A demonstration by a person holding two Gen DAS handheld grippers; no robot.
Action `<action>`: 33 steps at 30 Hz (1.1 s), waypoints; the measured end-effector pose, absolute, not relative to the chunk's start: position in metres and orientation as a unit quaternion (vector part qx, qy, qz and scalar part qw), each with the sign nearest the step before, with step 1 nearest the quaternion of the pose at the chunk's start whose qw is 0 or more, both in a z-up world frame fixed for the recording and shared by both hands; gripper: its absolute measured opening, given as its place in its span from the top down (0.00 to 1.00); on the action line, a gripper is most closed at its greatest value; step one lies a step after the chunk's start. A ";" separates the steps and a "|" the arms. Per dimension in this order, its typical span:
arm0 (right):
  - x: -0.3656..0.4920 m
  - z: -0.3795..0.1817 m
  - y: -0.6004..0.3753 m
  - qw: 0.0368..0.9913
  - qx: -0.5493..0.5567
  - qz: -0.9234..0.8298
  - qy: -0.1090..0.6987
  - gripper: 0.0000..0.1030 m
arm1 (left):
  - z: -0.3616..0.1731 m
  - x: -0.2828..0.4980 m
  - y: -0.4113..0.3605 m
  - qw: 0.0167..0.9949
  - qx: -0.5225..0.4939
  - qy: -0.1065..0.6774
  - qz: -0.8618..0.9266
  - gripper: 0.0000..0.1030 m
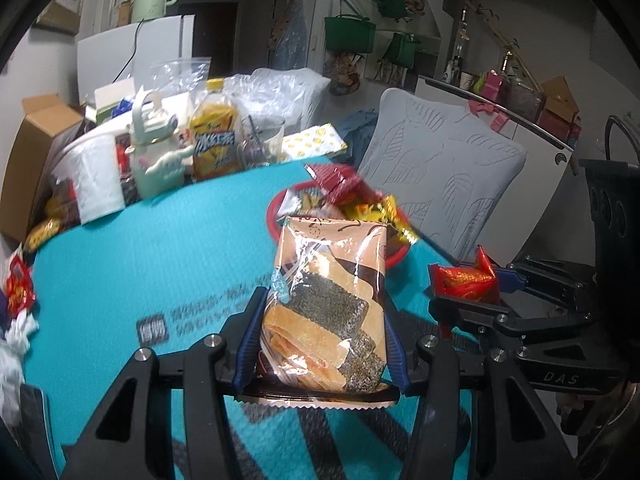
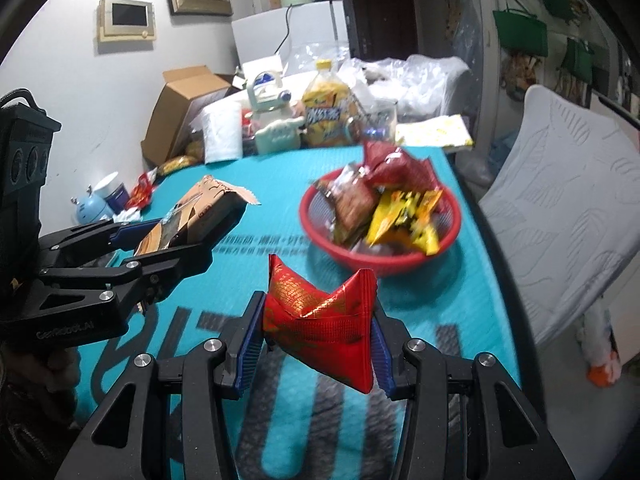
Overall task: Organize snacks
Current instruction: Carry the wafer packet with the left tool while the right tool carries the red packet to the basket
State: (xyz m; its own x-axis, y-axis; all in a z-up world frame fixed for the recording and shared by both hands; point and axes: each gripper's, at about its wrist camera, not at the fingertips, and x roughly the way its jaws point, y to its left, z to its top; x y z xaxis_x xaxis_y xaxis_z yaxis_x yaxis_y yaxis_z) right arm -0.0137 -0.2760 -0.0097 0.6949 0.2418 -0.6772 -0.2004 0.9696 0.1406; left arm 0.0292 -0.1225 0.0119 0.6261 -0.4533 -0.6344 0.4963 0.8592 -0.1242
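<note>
My left gripper is shut on a tan cracker packet and holds it above the teal mat; the packet also shows in the right wrist view. My right gripper is shut on a red foil snack packet, also seen in the left wrist view. A red basket with several snack packets sits ahead on the mat; in the left wrist view the red basket lies just beyond the cracker packet.
A drink bottle, a glass mug, a white teapot, a paper roll and a cardboard box crowd the table's far end. A grey cushioned chair stands at the right. Small packets lie at the left.
</note>
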 end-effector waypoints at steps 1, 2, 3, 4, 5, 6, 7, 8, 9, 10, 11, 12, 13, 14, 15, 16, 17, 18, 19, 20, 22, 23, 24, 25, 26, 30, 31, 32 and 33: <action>-0.011 -0.007 -0.279 0.922 0.027 0.118 0.368 0.55 | 0.014 0.033 -0.125 0.901 0.032 0.341 -0.266 0.50; -0.009 -0.005 -0.281 0.923 0.026 0.117 0.366 0.55 | 0.015 0.036 -0.128 0.901 0.033 0.339 -0.267 0.50; -0.006 -0.003 -0.284 0.924 0.025 0.115 0.362 0.55 | 0.017 0.040 -0.132 0.901 0.034 0.338 -0.269 0.50; -0.004 -0.002 -0.287 0.925 0.024 0.114 0.360 0.55 | 0.020 0.045 -0.135 0.901 0.034 0.336 -0.271 0.50; 0.000 0.000 -0.289 0.927 0.023 0.113 0.358 0.55 | 0.021 0.048 -0.138 0.901 0.034 0.335 -0.273 0.50; 0.003 0.002 -0.292 0.927 0.023 0.112 0.356 0.55 | 0.023 0.053 -0.142 0.902 0.035 0.333 -0.274 0.50; 0.006 0.003 -0.294 0.928 0.023 0.111 0.354 0.55 | 0.025 0.058 -0.146 0.902 0.035 0.331 -0.276 0.50; 0.009 0.004 -0.297 0.929 0.023 0.111 0.353 0.55 | 0.027 0.063 -0.149 0.902 0.036 0.330 -0.277 0.50; 0.013 0.006 -0.300 0.929 0.022 0.110 0.352 0.55 | 0.028 0.067 -0.152 0.902 0.036 0.328 -0.278 0.50; 0.017 0.007 -0.302 0.930 0.022 0.109 0.350 0.55 | 0.029 0.071 -0.155 0.902 0.036 0.327 -0.279 0.50; 0.021 0.008 -0.305 0.930 0.022 0.109 0.349 0.55 | 0.030 0.077 -0.159 0.902 0.036 0.325 -0.281 0.50; 0.025 0.008 -0.308 0.931 0.022 0.109 0.348 0.55 | 0.030 0.080 -0.160 0.902 0.036 0.325 -0.281 0.50; 0.030 0.008 -0.310 0.931 0.022 0.109 0.347 0.55 | 0.031 0.085 -0.163 0.902 0.036 0.324 -0.282 0.50; 0.033 0.008 -0.313 0.931 0.023 0.108 0.347 0.55 | 0.031 0.090 -0.165 0.902 0.036 0.324 -0.282 0.50; 0.039 0.008 -0.315 0.932 0.023 0.106 0.346 0.55 | 0.030 0.093 -0.167 0.902 0.036 0.325 -0.281 0.50; 0.044 0.008 -0.318 0.932 0.023 0.105 0.346 0.55 | 0.030 0.098 -0.168 0.903 0.035 0.325 -0.280 0.50; 0.048 0.008 -0.319 0.933 0.023 0.104 0.345 0.55 | 0.029 0.102 -0.169 0.903 0.035 0.326 -0.279 0.50; 0.053 0.007 -0.320 0.933 0.022 0.103 0.345 0.55 | 0.028 0.106 -0.170 0.903 0.036 0.327 -0.277 0.50; 0.059 0.006 -0.322 0.933 0.021 0.102 0.344 0.55 | 0.027 0.110 -0.171 0.903 0.037 0.328 -0.274 0.50; 0.061 0.006 -0.323 0.933 0.020 0.103 0.344 0.55 | 0.026 0.113 -0.171 0.903 0.038 0.330 -0.272 0.50; 0.070 0.003 -0.324 0.932 0.021 0.108 0.345 0.55 | 0.024 0.121 -0.171 0.903 0.039 0.332 -0.269 0.50; 0.075 0.002 -0.323 0.932 0.021 0.112 0.344 0.55 | 0.022 0.127 -0.171 0.904 0.039 0.333 -0.266 0.50; 0.080 0.000 -0.322 0.932 0.019 0.113 0.344 0.55 | 0.022 0.130 -0.171 0.904 0.040 0.334 -0.264 0.50; 0.084 -0.001 -0.321 0.932 0.016 0.113 0.344 0.55 | 0.020 0.136 -0.171 0.905 0.041 0.334 -0.260 0.50; 0.088 -0.003 -0.320 0.932 0.014 0.114 0.344 0.55 | 0.018 0.141 -0.171 0.905 0.041 0.335 -0.258 0.50; 0.102 -0.008 -0.317 0.931 0.012 0.117 0.346 0.55 | 0.009 0.160 -0.172 0.900 0.037 0.348 -0.259 0.50; 0.105 -0.010 -0.317 0.930 0.013 0.116 0.347 0.55 | 0.005 0.165 -0.173 0.897 0.036 0.354 -0.261 0.50; 0.106 -0.010 -0.317 0.930 0.015 0.115 0.348 0.55 | 0.001 0.171 -0.174 0.894 0.032 0.362 -0.263 0.50; 0.107 -0.011 -0.317 0.931 0.016 0.114 0.347 0.55 | -0.004 0.176 -0.175 0.890 0.030 0.369 -0.264 0.50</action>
State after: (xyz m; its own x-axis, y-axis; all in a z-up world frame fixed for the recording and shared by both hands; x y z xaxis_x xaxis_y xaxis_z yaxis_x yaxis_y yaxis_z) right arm 0.1066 -0.3174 -0.0106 0.7335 0.2233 -0.6419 -0.2013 0.9735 0.1086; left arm 0.1757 -0.1754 -0.0037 0.5877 -0.4483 -0.6735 0.4923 0.8588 -0.1420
